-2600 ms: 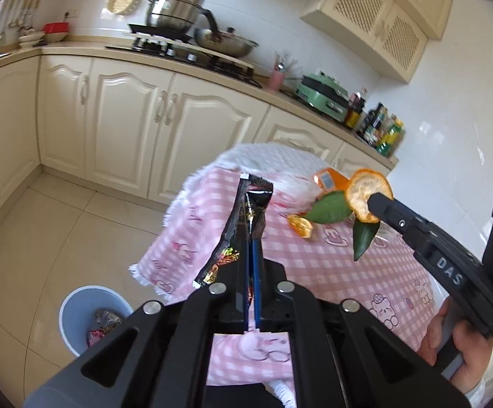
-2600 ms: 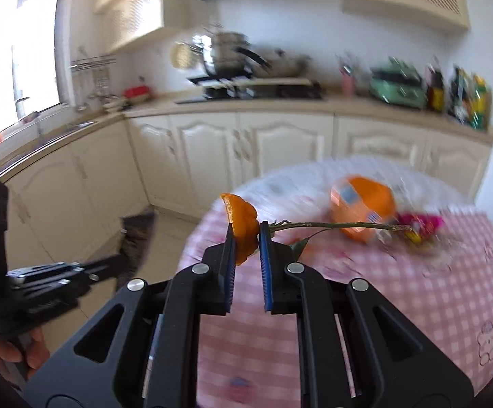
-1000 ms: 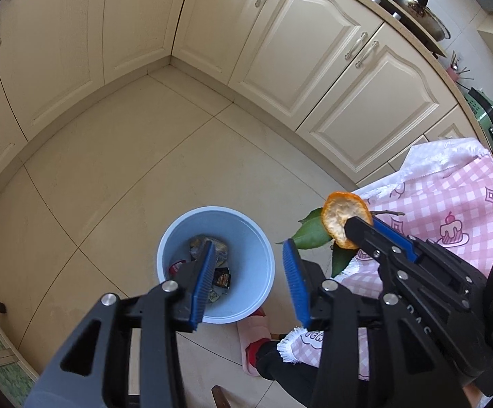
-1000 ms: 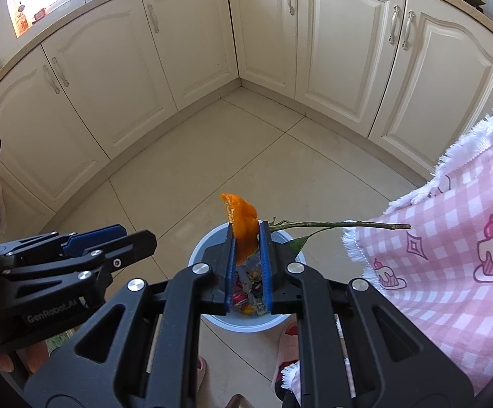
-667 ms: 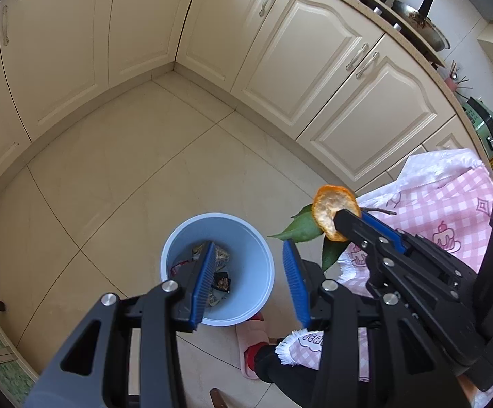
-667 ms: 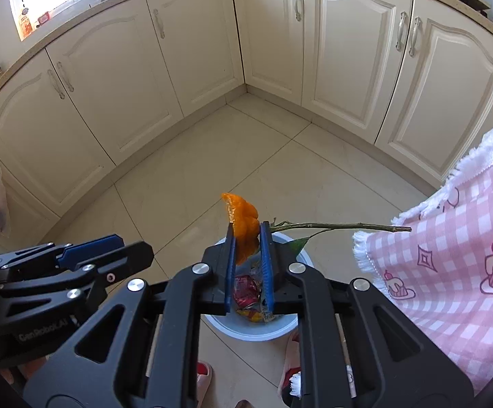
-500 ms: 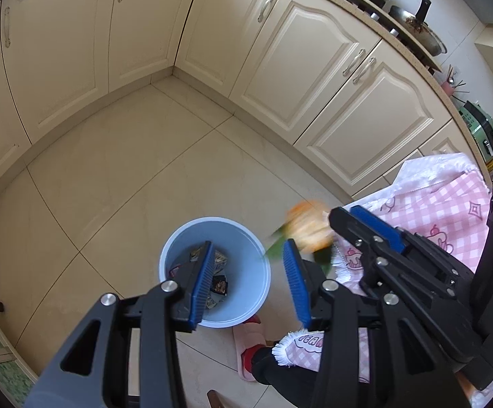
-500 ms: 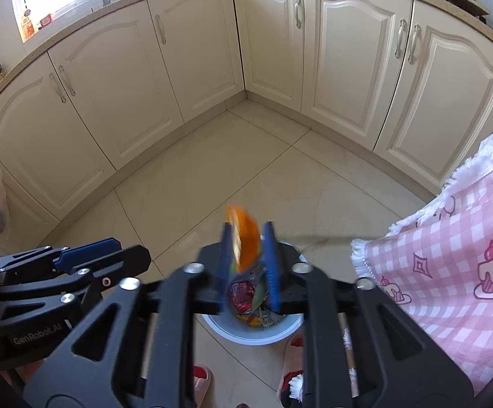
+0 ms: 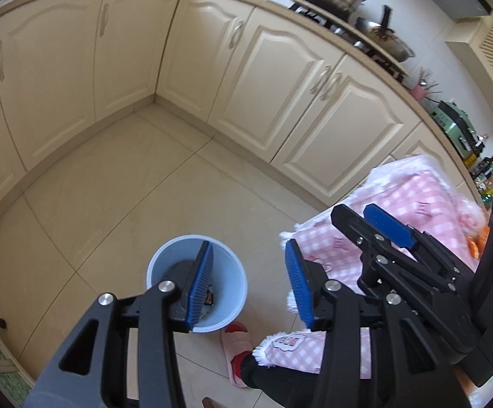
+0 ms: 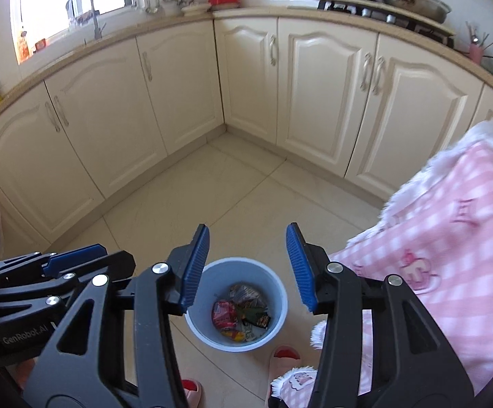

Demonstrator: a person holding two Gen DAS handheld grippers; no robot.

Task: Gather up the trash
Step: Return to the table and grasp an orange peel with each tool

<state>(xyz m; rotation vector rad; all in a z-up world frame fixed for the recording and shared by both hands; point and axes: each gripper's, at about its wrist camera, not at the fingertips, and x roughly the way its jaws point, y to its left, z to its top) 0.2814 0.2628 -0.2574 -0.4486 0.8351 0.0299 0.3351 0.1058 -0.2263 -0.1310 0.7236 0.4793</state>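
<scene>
Both grippers are being held above a tiled kitchen floor, and nothing is being gripped by either. In the right wrist view, the right gripper (image 10: 247, 265) is being kept with its blue-padded fingers spread wide, and the blue bin (image 10: 278, 306) is being framed between them at the lower centre of the frame. Wrappers (image 10: 226, 312) and a green leaf (image 10: 250, 310) are being shown lying inside the bin. The left gripper (image 10: 107, 258) is being seen at the lower left of that frame, its fingers parted too.

In the left wrist view, the left gripper (image 9: 248, 284) is being held with its fingers wide apart; the bin (image 9: 232, 278) is being partly covered by the left finger, at the lower centre. The right gripper (image 9: 365, 219) is being shown at the right of the frame, fingers apart, in front of the pink checked tablecloth (image 9: 413, 190). Pink slippers (image 10: 285, 357) are being seen just beside the bin at the bottom edge. Cream cabinets (image 10: 321, 91) are being shown across the upper half.
</scene>
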